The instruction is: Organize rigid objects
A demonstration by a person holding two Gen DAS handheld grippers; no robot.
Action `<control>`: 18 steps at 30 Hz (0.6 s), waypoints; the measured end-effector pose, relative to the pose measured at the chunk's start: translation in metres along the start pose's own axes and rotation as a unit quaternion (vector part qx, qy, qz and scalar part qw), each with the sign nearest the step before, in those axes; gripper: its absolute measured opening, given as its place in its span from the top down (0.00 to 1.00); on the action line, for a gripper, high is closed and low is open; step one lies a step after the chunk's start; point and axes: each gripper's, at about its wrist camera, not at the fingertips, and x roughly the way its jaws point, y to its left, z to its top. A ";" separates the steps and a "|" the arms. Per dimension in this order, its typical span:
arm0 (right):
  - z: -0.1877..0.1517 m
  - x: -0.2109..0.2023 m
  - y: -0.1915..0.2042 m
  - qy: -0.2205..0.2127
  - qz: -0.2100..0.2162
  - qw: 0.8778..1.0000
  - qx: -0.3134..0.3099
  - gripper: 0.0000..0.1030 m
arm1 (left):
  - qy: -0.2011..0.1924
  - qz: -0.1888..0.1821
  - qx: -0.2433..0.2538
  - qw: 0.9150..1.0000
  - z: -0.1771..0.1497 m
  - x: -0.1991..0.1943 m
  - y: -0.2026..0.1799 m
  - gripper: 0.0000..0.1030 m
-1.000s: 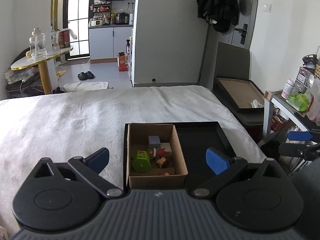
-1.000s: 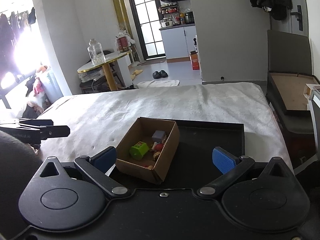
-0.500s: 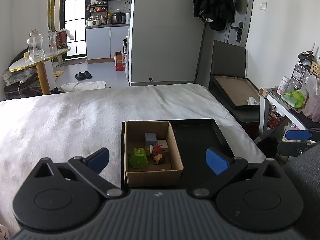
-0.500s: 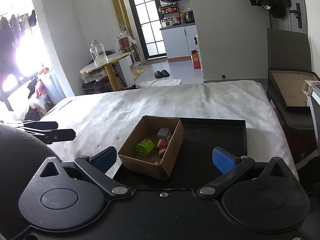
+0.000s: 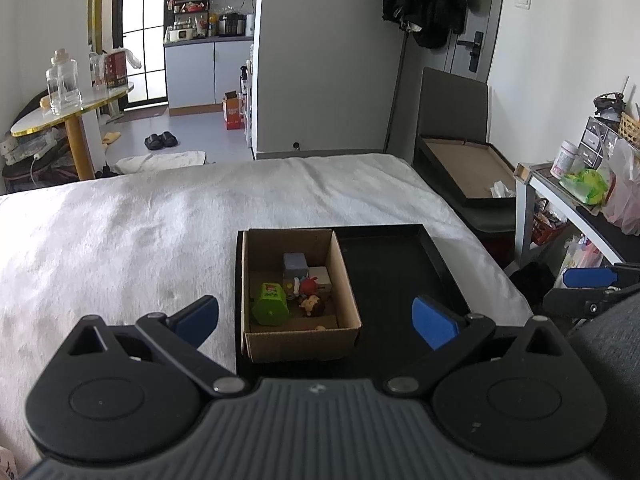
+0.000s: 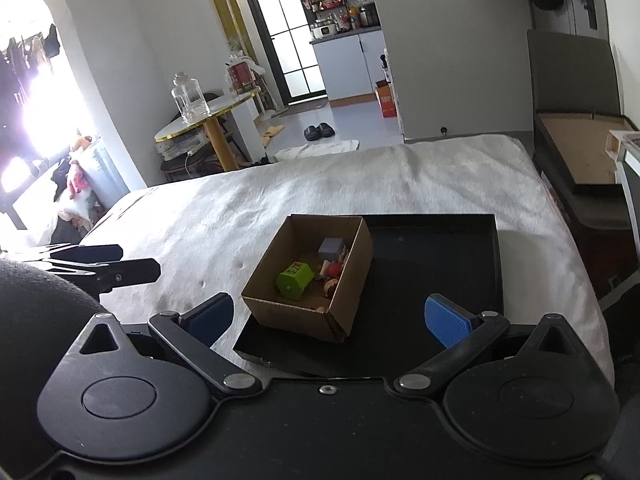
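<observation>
A bed [image 5: 160,232] covered in a white fuzzy blanket fills the middle of both views. On it, toward its right side, lies a shallow black tray [image 5: 400,272]. A small open cardboard box [image 5: 288,344] sits inside the tray, against the tray's left wall, leaving the right half of the tray bare.

Inside the box are several small rigid toys. A green toy [image 5: 270,309] lies on its side at the near left. A grey block [image 5: 295,262] sits toward the back, with a white block [image 5: 322,276] just beside it on the right. A small red figure [image 5: 308,286] and a brown-headed figure [image 5: 313,306] lie close together between the blocks and the box's near wall. They are too small to name more exactly.

The left gripper [image 5: 316,316] hovers above the near edge of the bed, facing the box. Its blue-padded fingers [image 5: 434,322] are spread wide and grasp nothing.

The right gripper [image 6: 330,316] hovers near the tray's front edge, seeing the box [image 6: 304,316] and tray [image 6: 432,256] at an angle. Its fingers [image 6: 446,320] are also spread wide with nothing between them.

Each gripper appears at the edge of the other's view.

Beyond the bed are a round side table [image 5: 68,112] holding a glass jar [image 5: 62,82], black slippers [image 5: 161,141] on the floor, and a kitchen area.
</observation>
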 end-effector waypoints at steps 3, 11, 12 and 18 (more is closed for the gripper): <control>-0.002 0.002 0.000 0.007 0.002 1.000 0.008 0.00 | 0.009 0.000 -0.003 1.000 -0.002 0.004 0.000 0.01; -0.003 0.006 0.001 0.016 0.000 1.000 0.007 0.00 | 0.020 0.000 -0.018 1.000 -0.006 0.009 0.000 0.01; -0.002 0.005 0.001 0.016 -0.001 1.000 0.006 0.00 | 0.020 0.000 -0.019 1.000 -0.006 0.010 0.000 0.01; -0.002 0.005 0.001 0.017 -0.001 1.000 0.006 0.00 | 0.023 0.004 -0.017 1.000 -0.005 0.011 -0.003 0.01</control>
